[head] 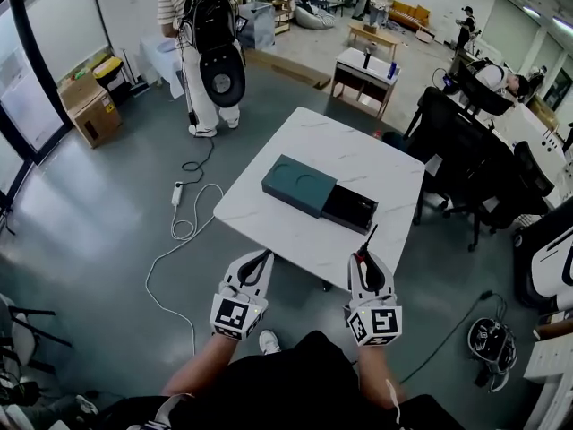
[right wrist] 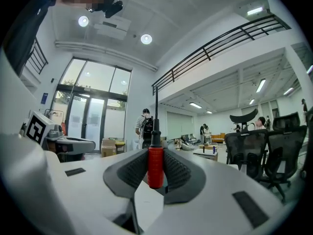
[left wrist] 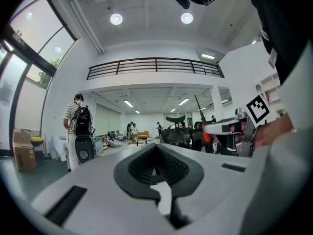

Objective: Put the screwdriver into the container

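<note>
jaws of the right gripper [head: 369,262] clamp one red-handled screwdriver [right wrist: 155,166], its shaft pointing far. left gripper [head: 257,267] jaws meet, empty. both hover at the table's [head: 269,218] near edge; one container [head: 300,184] lies farther.

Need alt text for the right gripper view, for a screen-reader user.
The right gripper is shut on a red-handled screwdriver, its thin black shaft pointing straight up the frame. Behind it, a person stands near glass doors at left, and office chairs sit at right.
</note>
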